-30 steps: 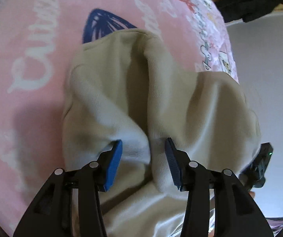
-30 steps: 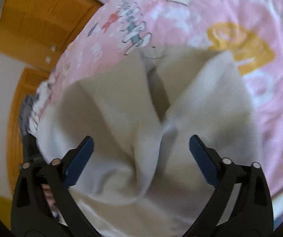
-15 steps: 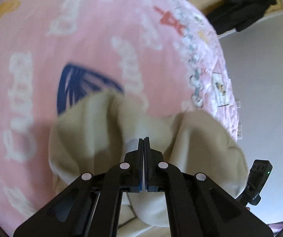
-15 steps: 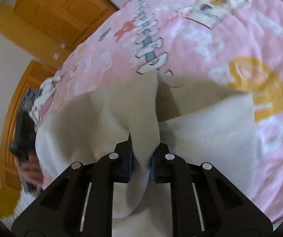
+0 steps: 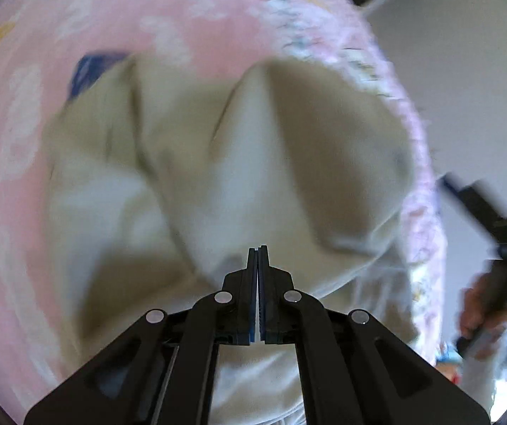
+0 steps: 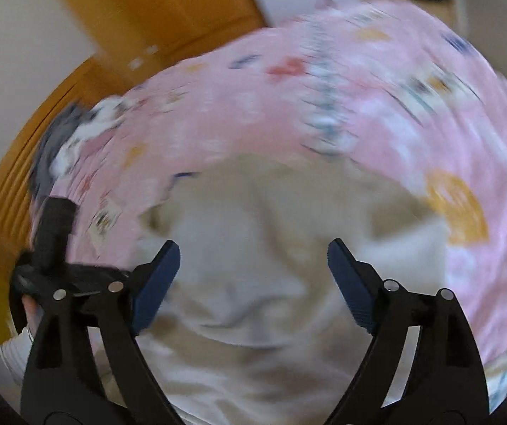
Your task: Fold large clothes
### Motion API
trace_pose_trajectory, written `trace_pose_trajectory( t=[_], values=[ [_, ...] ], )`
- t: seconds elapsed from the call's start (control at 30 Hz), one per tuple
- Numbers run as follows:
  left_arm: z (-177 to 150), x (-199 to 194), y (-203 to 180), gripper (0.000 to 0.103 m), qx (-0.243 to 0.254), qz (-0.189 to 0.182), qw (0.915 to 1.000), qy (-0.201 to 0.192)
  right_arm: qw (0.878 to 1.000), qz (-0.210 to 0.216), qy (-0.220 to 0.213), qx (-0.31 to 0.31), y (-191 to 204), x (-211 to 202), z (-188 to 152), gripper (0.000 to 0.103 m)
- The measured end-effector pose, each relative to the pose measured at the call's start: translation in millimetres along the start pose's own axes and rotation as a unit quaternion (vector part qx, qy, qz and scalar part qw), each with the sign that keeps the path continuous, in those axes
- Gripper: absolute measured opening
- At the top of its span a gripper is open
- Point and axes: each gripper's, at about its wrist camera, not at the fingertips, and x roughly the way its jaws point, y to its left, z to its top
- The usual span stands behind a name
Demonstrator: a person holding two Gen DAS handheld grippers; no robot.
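A beige garment [image 5: 239, 163] lies bunched on a pink patterned bedspread [image 5: 76, 17]. My left gripper [image 5: 257, 255] is shut with a fold of the beige cloth pinched between its blue pads, and the cloth rises in folds ahead of it. My right gripper [image 6: 251, 258] is open above the same garment [image 6: 271, 233], its blue pads [image 6: 156, 276] wide apart and holding nothing. The right gripper and the hand on it show at the right edge of the left wrist view [image 5: 494, 248]. Both views are motion-blurred.
The bedspread [image 6: 324, 81] ends at a bed edge on the right of the left wrist view, with pale floor [image 5: 448, 53] beyond. Orange wooden furniture [image 6: 129, 10] stands behind the bed in the right wrist view. The left gripper's body [image 6: 55, 233] shows at its left.
A second ago both grippers were open over the garment, then both shut on folds. Now the left stays shut on the cloth; the right has opened, let go and pulled back.
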Motion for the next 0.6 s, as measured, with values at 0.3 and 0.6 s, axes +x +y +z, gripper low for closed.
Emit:
trace_pose_trajectory(
  t=[0.3, 0.6],
  values=[
    [-30.4, 40.8, 13.3, 0.001, -0.111, 0.029, 0.9931, -0.02, 0.976, -0.148, 0.076, -0.139, 67.3, 100.4, 6.8, 0.023],
    [-26.1, 46.7, 25.6, 0.001, -0.166, -0.029, 0.9852, -0.032, 0.979, -0.109, -0.009, -0.17, 84.4, 57.3, 9.9, 0.012]
  ],
)
